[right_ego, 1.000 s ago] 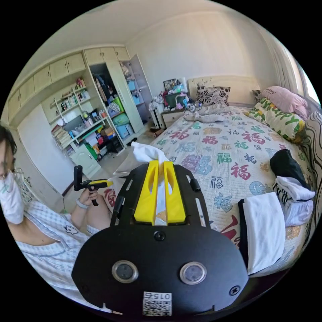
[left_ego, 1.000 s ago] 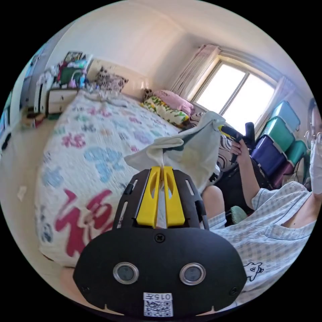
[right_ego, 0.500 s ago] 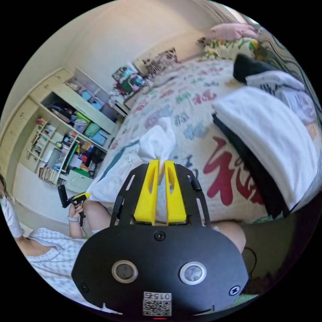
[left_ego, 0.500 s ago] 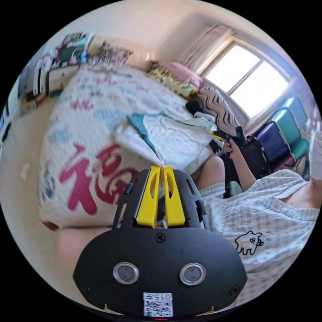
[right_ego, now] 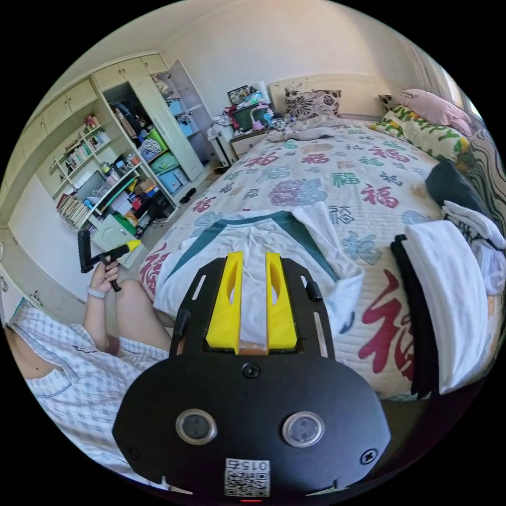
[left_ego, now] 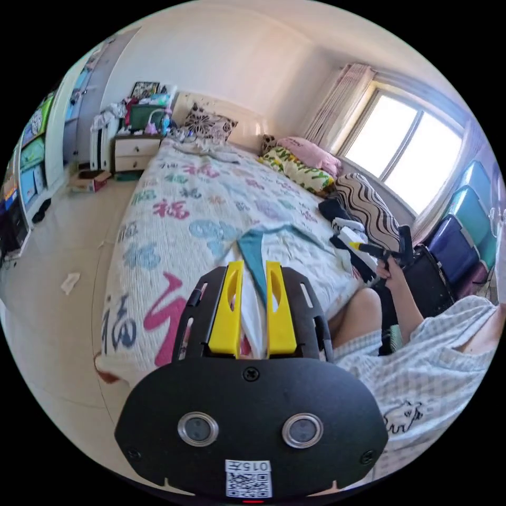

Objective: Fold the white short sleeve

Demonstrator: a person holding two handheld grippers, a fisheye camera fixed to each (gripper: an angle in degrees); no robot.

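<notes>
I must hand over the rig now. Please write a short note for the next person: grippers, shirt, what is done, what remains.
Left gripper: open, over the shirt, holding nothing.
Right gripper: open, also empty.
White short sleeve shirt with teal trim: lies spread on the bed near its edge, one sleeve toward the folded pile.
Done: shirt laid out.
Left: all folds, probably sleeves first.

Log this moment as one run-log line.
stage: shirt spread flat on bed | left gripper: open, over shirt | right gripper: open, over shirt | folded stack: beside shirt
</notes>
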